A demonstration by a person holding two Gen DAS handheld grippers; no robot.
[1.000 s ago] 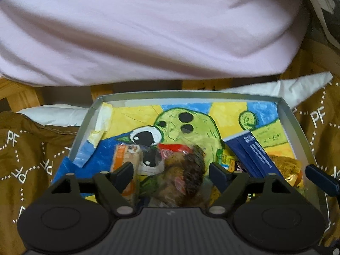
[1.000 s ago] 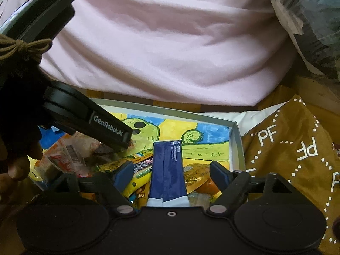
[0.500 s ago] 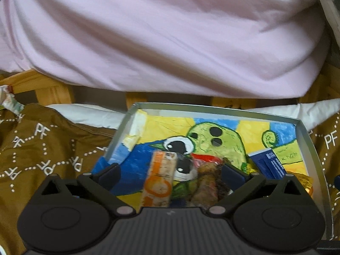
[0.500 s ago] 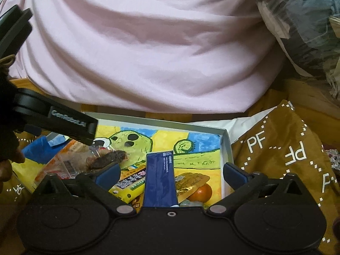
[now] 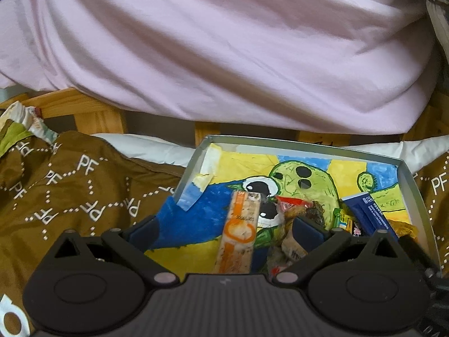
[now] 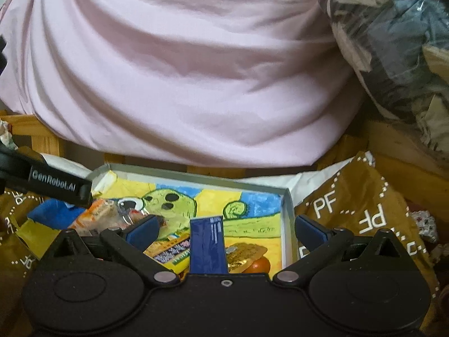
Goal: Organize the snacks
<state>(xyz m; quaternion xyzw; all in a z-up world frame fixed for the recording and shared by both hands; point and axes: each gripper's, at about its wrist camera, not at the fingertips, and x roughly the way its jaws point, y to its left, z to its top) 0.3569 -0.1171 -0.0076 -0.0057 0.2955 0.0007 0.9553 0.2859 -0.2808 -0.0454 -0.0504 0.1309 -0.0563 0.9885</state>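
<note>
Snack tray [image 5: 415, 185] on brown quilt [image 5: 70, 191]

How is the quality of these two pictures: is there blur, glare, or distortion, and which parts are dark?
Left wrist view: fisheye bends the tray rim, corners go black, soft light, no strong glare; the orange snack stick reads fairly sharp, the small print on it does not. Right wrist view: same curved distortion; the clear plastic bag shows pale reflections, and the blue packet text is too small to read.

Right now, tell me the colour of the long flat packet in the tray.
Dark blue packet with white print; right wrist view.
</note>
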